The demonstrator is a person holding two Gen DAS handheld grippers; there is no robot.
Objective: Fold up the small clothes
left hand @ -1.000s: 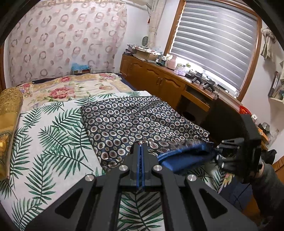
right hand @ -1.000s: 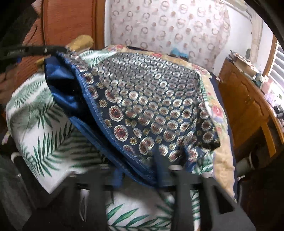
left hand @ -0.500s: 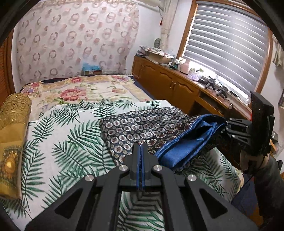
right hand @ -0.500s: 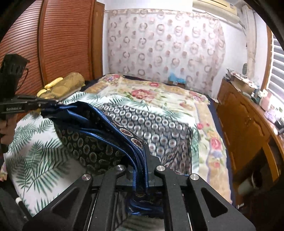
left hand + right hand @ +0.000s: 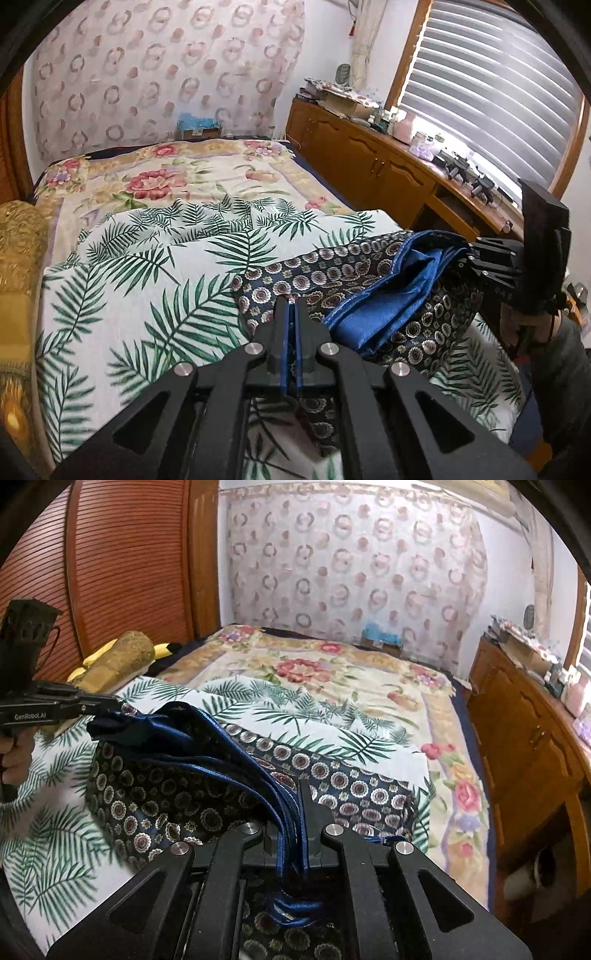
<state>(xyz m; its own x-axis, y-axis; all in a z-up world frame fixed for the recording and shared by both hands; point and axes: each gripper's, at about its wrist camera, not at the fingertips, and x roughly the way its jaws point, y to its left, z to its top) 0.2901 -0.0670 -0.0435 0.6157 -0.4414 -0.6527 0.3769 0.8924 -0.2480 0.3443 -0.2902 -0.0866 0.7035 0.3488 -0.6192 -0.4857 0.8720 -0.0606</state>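
Note:
A dark blue garment with round medallion print and plain blue lining (image 5: 369, 291) hangs bunched between both grippers above the bed; it also shows in the right wrist view (image 5: 207, 782). My left gripper (image 5: 290, 314) is shut on one edge of the garment. My right gripper (image 5: 295, 805) is shut on a stack of its blue hems. In the left wrist view the right gripper (image 5: 476, 258) holds the cloth at the right. In the right wrist view the left gripper (image 5: 110, 705) holds it at the left.
The bed carries a white palm-leaf sheet (image 5: 147, 295) and a floral blanket (image 5: 166, 177) beyond it. A gold pillow (image 5: 18, 258) lies at the left. A wooden cabinet with clutter (image 5: 388, 166) runs along the right under the window. A wooden wardrobe (image 5: 129, 572) stands left.
The garment has been lifted off the sheet and gathered. One second ago it lay spread flat; now it hangs folded between the two grippers, which have risen and drawn back.

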